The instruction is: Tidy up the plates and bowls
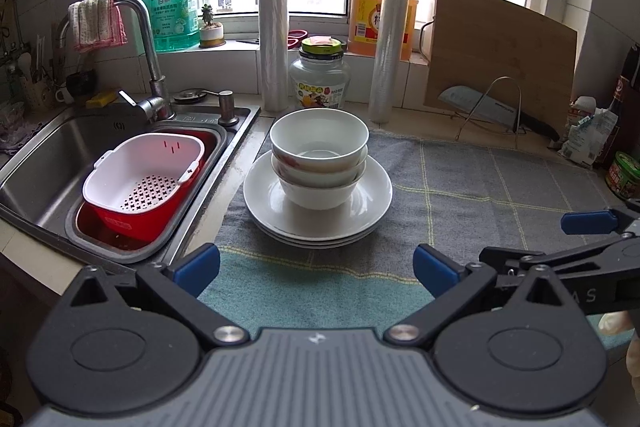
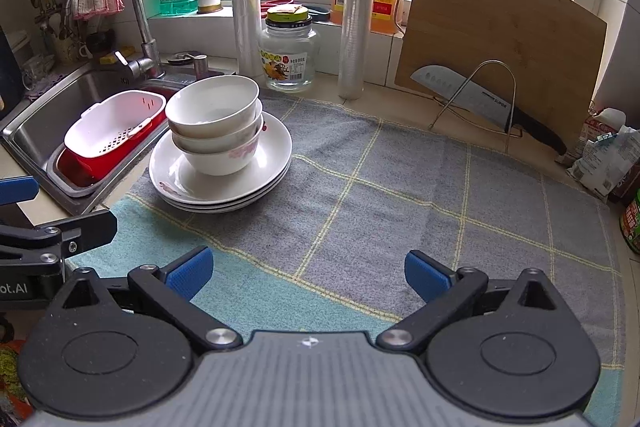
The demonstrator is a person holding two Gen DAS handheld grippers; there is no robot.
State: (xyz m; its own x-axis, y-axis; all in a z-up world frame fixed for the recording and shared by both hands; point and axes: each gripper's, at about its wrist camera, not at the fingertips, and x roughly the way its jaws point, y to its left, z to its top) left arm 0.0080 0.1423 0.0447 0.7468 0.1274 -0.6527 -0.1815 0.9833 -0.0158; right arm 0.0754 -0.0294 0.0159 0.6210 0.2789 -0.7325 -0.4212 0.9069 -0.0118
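- On the tabletop [image 2: 400,115], over a checked cloth [image 2: 360,211] beside the sink [image 1: 48,147]: everything stacked at the cloth's sink-side edge.
- Lowest in the pile, plates [image 1: 318,227], seemingly three nested: glazed ceramic, stiff, probably heavy together, slick and breakable. Best taken at the outer rim, one pad above and one below, where the lip overhangs the cloth.
- Standing on the top plate, bowls [image 1: 319,163], three nested upright: hard, smooth, likely lighter than the plates yet top-heavy as a stack. Safest hold judged across the thin wall at the rim of the uppermost bowl, pinching inside and outside; squeezing the rounded belly likely to slip.
- Nearer the cameras, left tool [image 1: 316,273] spread wide, nothing between the blue pads, well short of the pile.
- Beside it, right tool [image 2: 308,273] likewise apart and empty, over bare cloth, with the pile off to its left.
- Lifting one bowl alone judged wiser than shifting the whole tower.
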